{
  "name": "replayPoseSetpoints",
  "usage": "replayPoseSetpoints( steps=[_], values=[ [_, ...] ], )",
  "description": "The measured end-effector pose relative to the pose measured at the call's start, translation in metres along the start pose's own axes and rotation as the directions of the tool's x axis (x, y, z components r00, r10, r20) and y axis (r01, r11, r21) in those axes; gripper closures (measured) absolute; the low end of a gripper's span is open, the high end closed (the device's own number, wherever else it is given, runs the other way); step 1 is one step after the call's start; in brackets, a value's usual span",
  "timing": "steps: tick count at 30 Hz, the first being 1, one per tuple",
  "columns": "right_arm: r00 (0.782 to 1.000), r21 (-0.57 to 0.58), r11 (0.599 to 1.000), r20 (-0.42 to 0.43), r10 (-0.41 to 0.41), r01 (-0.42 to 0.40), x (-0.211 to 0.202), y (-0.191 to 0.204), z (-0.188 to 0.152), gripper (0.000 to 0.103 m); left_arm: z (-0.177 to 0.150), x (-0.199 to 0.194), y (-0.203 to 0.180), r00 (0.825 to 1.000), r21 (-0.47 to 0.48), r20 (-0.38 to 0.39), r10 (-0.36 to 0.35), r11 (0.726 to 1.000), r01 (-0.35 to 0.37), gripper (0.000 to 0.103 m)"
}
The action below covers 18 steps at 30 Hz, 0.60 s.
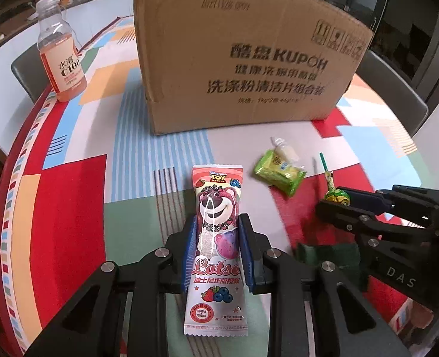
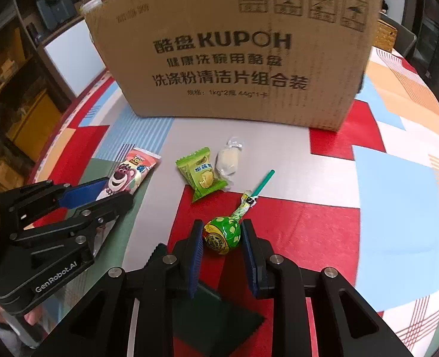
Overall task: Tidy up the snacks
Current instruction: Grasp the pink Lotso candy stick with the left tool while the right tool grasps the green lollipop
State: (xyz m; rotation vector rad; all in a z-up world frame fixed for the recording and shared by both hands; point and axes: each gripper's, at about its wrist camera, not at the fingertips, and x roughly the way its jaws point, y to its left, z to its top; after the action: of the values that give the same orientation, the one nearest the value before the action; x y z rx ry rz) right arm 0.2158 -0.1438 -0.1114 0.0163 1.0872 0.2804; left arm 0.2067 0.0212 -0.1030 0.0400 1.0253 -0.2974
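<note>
A pink Lotso snack packet (image 1: pixel 216 238) lies between the blue pads of my left gripper (image 1: pixel 217 223), which is shut on it; the packet also shows in the right wrist view (image 2: pixel 127 175). A green lollipop (image 2: pixel 222 234) with a green stick sits between the pads of my right gripper (image 2: pixel 222 232), which is closed on its head; the lollipop also shows in the left wrist view (image 1: pixel 337 197). A green candy packet (image 2: pixel 201 174) and a white wrapped candy (image 2: pixel 227 160) lie on the table in front of the cardboard box (image 2: pixel 234 47).
The box (image 1: pixel 243 59) stands upright at the back of the colourful tablecloth (image 2: pixel 398 193). A pink drink bottle (image 1: pixel 60 56) stands at the far left near the table edge. Chairs stand beyond the table.
</note>
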Motion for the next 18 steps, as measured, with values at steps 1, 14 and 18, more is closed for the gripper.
replayPoseSetpoints(
  steps=[1,14,18],
  values=[
    [1.000,0.003,1.000,0.007,0.001,-0.001,-0.003,-0.001,0.000,0.077,0.000,-0.003,-0.002,1.000,-0.002,0.007,-0.006,1.000,0.006,0.076],
    [0.992,0.002,1.000,0.122,0.020,-0.021,-0.050,-0.005,0.004,0.077,0.011,-0.055,-0.021,0.990,-0.002,0.137,-0.030,1.000,0.030,0.076],
    [0.986,-0.009,1.000,0.163,0.021,-0.020,-0.062,-0.002,0.008,0.077,0.018,-0.071,-0.025,0.983,0.007,0.180,-0.030,1.000,0.029,0.076]
  ],
)
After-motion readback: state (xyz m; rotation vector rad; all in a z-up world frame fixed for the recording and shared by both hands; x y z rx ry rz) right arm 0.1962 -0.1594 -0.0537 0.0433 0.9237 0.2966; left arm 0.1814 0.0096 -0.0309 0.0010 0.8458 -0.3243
